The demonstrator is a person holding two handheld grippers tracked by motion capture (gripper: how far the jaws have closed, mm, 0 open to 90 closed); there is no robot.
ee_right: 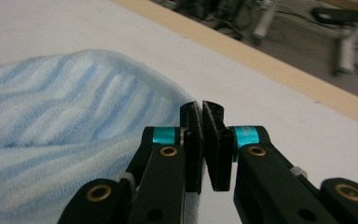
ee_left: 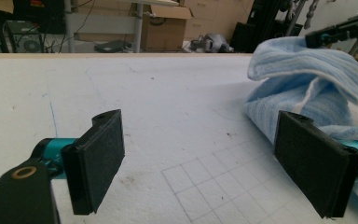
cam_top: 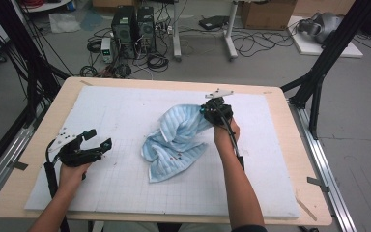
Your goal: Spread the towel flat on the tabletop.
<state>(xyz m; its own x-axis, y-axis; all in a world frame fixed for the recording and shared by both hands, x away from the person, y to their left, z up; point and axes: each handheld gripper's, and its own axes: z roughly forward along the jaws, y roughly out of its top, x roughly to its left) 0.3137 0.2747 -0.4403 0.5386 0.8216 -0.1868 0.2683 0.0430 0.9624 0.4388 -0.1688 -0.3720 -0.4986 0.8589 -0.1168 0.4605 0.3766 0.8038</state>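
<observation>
A light blue striped towel (cam_top: 176, 140) lies crumpled in the middle of the white foam mat (cam_top: 121, 104). My right gripper (cam_top: 208, 112) is shut on the towel's upper right edge and holds that part raised off the mat, so the cloth slopes down to the left. In the right gripper view the two pads (ee_right: 202, 121) meet, and the towel (ee_right: 65, 126) runs in behind the left one. My left gripper (cam_top: 100, 137) rests open on the mat at the left, apart from the cloth. Its view shows the wide-set jaws (ee_left: 200, 163) with nothing between them and the towel (ee_left: 307, 79) ahead to the right.
The mat covers most of a wooden table (cam_top: 294, 159) with a bare rim around it. Black frame legs (cam_top: 319, 72) stand at both back corners. On the floor beyond the table are computer towers (cam_top: 133, 26), cables and cardboard boxes (cam_top: 265, 14).
</observation>
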